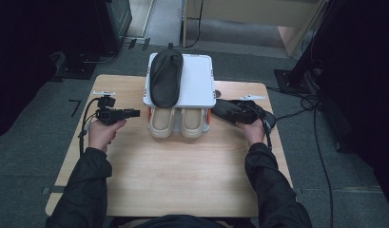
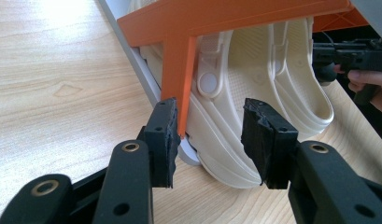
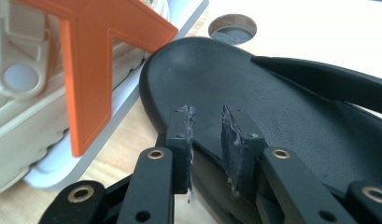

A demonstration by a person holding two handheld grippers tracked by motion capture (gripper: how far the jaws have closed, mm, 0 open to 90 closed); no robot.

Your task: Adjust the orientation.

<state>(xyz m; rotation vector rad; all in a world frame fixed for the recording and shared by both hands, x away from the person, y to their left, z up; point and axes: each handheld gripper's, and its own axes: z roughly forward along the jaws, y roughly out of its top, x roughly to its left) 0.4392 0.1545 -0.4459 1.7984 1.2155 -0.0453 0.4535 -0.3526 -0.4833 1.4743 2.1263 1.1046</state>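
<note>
Your left hand (image 1: 102, 134) holds the left gripper (image 1: 130, 113) level, left of the rack (image 1: 197, 80), jaws spread and empty, pointing at it. Your right hand (image 1: 253, 130) holds the right gripper (image 3: 206, 140) right of the rack, jaws clamped on one black sandal's (image 3: 254, 102) edge. Count two black sandals, the second sandal (image 1: 165, 77) atop the rack, and two cream clogs (image 1: 180, 122) beneath it.
</note>
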